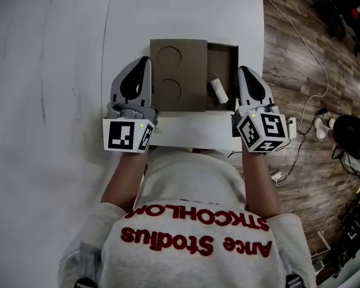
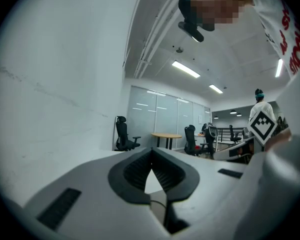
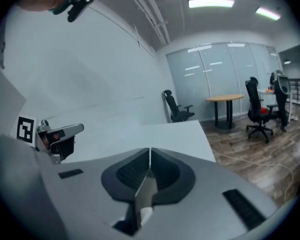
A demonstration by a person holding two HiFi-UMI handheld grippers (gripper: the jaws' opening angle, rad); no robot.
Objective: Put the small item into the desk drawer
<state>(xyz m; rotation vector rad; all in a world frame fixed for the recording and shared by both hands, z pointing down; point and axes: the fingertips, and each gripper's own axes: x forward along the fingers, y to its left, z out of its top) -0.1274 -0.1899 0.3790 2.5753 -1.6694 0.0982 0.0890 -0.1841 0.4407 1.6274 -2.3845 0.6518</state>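
Small white cylindrical item lay on its side inside the open white-fronted desk drawer, in the right-hand compartment, just beside the flat brown insert panel with two round recesses. So it was already in, with the drawer not yet shut.

Left gripper sat at the drawer's left edge and right gripper at its right edge, on either side of the contents. In both gripper views the jaws were pressed together with nothing between them: left, right. Neither touched the item.

Handling, my read: it looked light and fairly stiff, maybe a small roll or tube, though I couldn't tell the material. A round body lying flat will likely roll if nudged or if the drawer is shoved hard. If regrasping, take it across the middle of the barrel, pads on the curved sides, coming from above. The end faces looked too small for a stable pinch. Light squeeze only.

White desk was otherwise bare around the drawer.
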